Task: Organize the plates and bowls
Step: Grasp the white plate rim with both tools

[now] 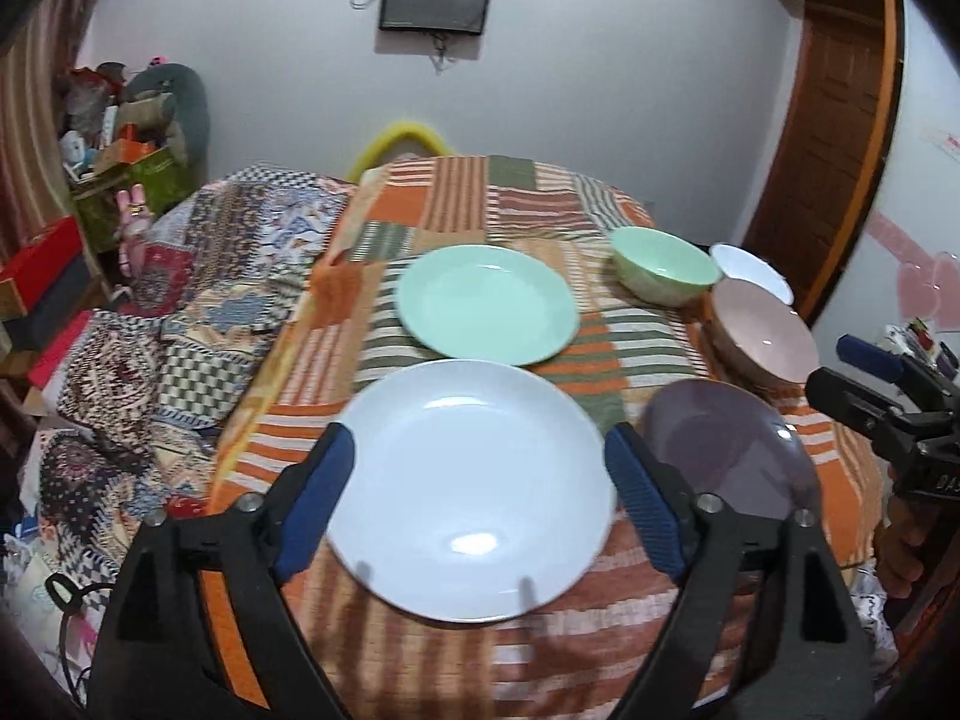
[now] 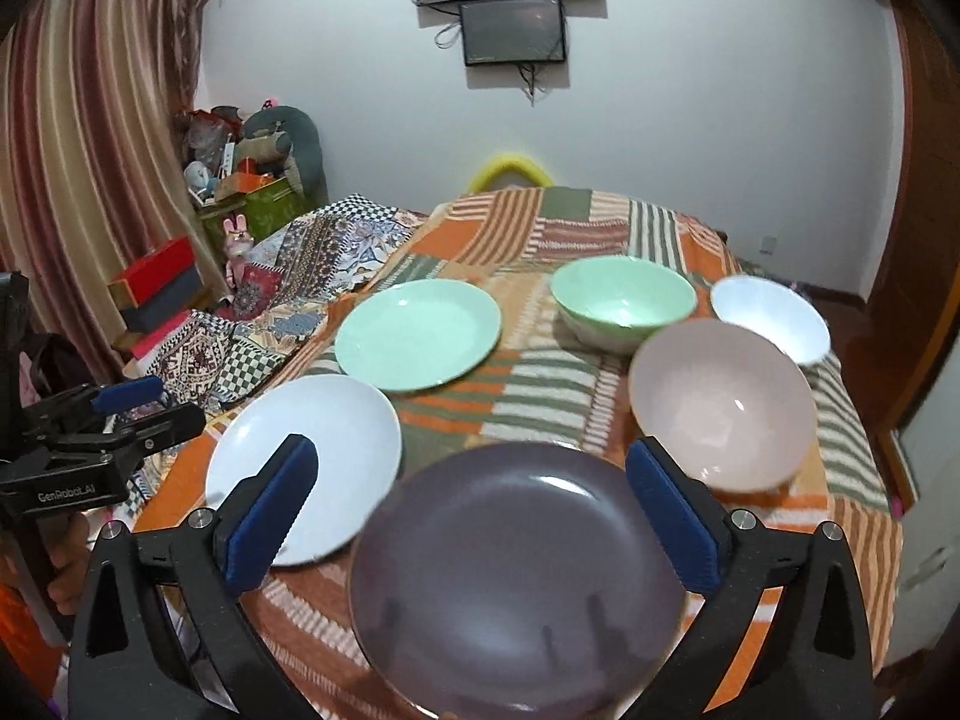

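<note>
A white plate [image 1: 474,486] lies on the striped cloth right below my left gripper [image 1: 480,480], whose blue pads stand wide apart above it, open and holding nothing. My right gripper [image 2: 471,504] hangs open over a purple plate [image 2: 516,594] in the same way. Behind them lie a green plate [image 1: 487,300] [image 2: 417,333], a green bowl [image 1: 665,265] [image 2: 623,300], a pink bowl [image 1: 765,330] [image 2: 723,402] and a white bowl [image 1: 751,270] [image 2: 771,315]. The purple plate [image 1: 732,450] and the white plate [image 2: 306,468] also show from the other side.
The striped orange cloth [image 1: 456,210] covers a bed or table; a patterned blanket [image 1: 210,282] lies crumpled at its left. Boxes and clutter [image 2: 162,282] stand by the curtain at the left. A wooden door [image 1: 834,138] is at the right, and a screen [image 2: 513,30] hangs on the far wall.
</note>
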